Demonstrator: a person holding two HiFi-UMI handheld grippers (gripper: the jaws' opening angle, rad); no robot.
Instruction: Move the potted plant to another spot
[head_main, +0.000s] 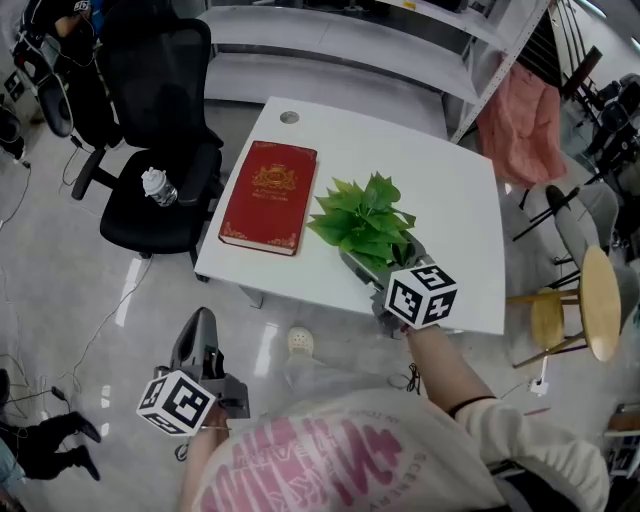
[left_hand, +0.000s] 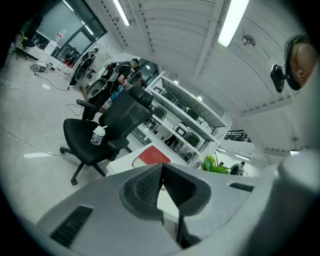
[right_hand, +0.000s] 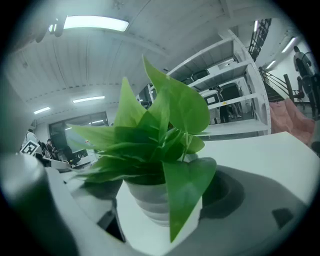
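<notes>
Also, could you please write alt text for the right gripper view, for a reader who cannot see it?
A green-leaved potted plant in a pale pot stands on a white table between the open jaws of the right gripper. White shelving and ceiling lights fill the background.

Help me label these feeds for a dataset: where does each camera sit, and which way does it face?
Head view: on the person's head, looking down at the potted plant; shirt, forearm show.
Left gripper view: on the left hand-held gripper, tilted up towards office chair; shut jaws show.
Right gripper view: on the right hand-held gripper, level; jaws flank the plant.
All share the plant.
</notes>
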